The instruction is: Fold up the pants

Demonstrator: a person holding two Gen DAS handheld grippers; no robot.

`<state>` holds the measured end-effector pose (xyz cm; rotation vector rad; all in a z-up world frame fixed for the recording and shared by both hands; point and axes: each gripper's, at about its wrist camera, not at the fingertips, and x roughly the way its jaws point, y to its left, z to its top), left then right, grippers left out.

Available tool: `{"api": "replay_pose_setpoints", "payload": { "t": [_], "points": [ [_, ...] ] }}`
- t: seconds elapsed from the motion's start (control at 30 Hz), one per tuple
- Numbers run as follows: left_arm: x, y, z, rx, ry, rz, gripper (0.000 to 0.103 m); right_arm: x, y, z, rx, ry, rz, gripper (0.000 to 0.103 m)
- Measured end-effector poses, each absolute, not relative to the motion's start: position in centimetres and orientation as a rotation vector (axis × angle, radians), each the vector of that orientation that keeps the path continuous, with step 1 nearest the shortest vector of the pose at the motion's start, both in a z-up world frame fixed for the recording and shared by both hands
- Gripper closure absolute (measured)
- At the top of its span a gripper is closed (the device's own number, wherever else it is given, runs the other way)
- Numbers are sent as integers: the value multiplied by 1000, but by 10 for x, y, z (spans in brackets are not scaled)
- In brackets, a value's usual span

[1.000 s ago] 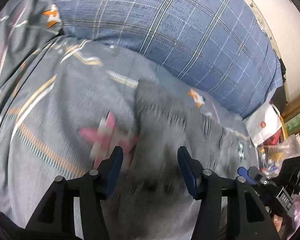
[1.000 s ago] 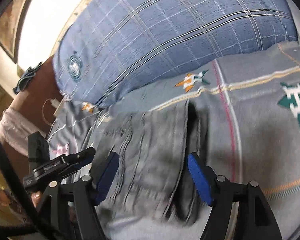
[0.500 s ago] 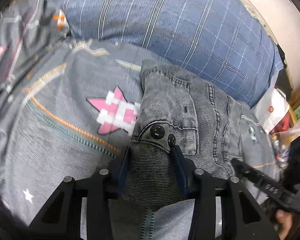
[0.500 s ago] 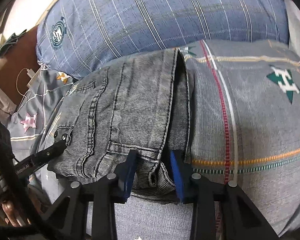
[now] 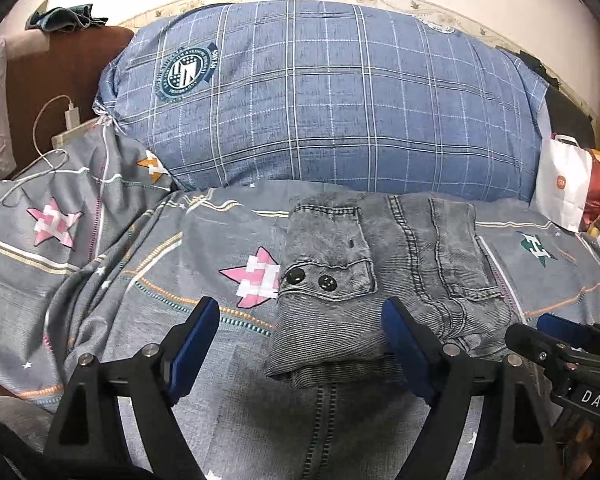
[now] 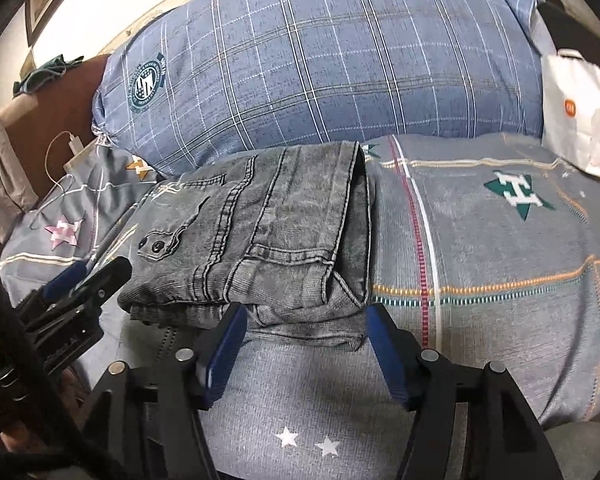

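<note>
In the left wrist view, the left gripper (image 5: pixel 300 344) stands with its blue-padded fingers wide apart, holding nothing; the near edge of the folded pants (image 5: pixel 380 280) lies between and just beyond the tips. The pants' underside layers are hidden in the fold, and their right near corner is partly covered by the right gripper (image 5: pixel 560 344), of which only the dark tip shows, too little to tell its spread here. The pants rest on a grey patterned bedsheet (image 5: pixel 140 280), with a large blue plaid pillow (image 5: pixel 320 100) just behind them. A white paper bag (image 5: pixel 562 184) stands at the right, a charger with its cable (image 5: pixel 70 116) at the left.

In the right wrist view, the right gripper (image 6: pixel 304 344) is also spread wide and empty, its tips flanking the pants' (image 6: pixel 268 232) near right corner. The left gripper (image 6: pixel 84 280) pokes in at the left, partly cut off. The bedsheet (image 6: pixel 500 260) stretches rightward; the pillow (image 6: pixel 320 60) and bag (image 6: pixel 576 108) sit behind.
</note>
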<state>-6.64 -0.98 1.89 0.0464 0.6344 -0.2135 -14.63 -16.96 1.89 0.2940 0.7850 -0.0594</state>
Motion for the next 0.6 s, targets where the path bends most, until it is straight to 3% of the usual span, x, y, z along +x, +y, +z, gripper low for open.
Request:
{"api": "replay_pose_setpoints", "payload": {
  "t": [0.6],
  "points": [
    [-73,-15,17,108,589,-136,15,-144,-168,12,265,784,-85,34]
  ]
}}
